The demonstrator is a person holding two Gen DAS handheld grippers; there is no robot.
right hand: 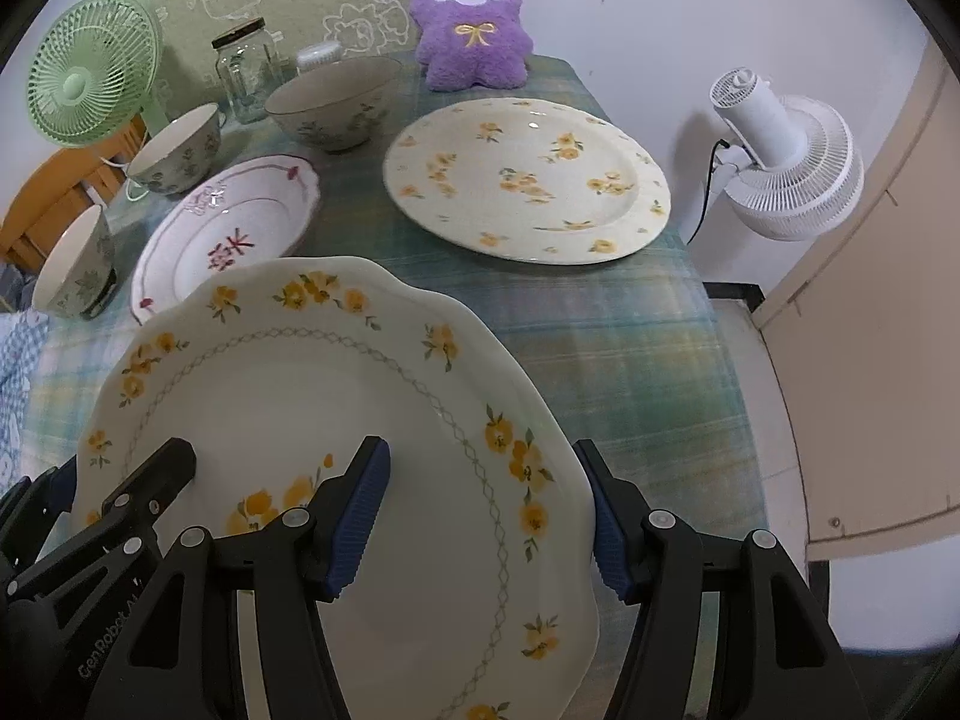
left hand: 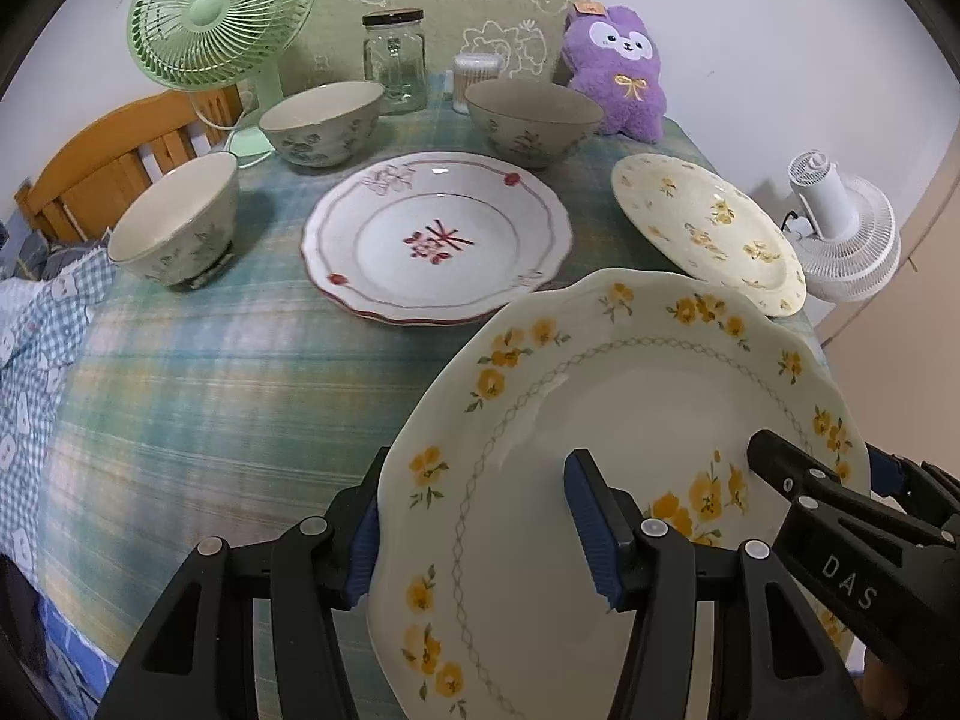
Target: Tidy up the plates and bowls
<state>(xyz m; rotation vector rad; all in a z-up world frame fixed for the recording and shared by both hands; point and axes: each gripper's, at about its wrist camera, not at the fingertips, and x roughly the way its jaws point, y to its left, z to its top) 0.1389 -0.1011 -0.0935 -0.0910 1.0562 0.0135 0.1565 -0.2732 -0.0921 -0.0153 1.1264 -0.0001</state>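
A scalloped cream plate with yellow flowers (left hand: 630, 396) (right hand: 288, 396) hangs tilted above the tablecloth, held at both sides. My left gripper (left hand: 480, 534) is shut on its left rim, one pad on top and one beneath. My right gripper (right hand: 483, 516) is shut on the right rim in the same way. Each gripper also shows in the other's view: right gripper (left hand: 822, 462), left gripper (right hand: 120, 468). On the table lie a red-flowered plate (left hand: 438, 240) (right hand: 222, 234) and a round yellow-flowered plate (left hand: 708, 228) (right hand: 528, 174). Three floral bowls (left hand: 174, 222) (left hand: 324, 120) (left hand: 534, 120) stand behind.
Along the back stand a green fan (left hand: 216, 12), a glass jar (left hand: 396, 60), a small swab tub (left hand: 477, 69) and a purple plush toy (left hand: 618, 72). A white fan (right hand: 780, 162) sits off the table's right edge. A wooden chair (left hand: 90, 174) and checked cloth (left hand: 36, 324) are at left.
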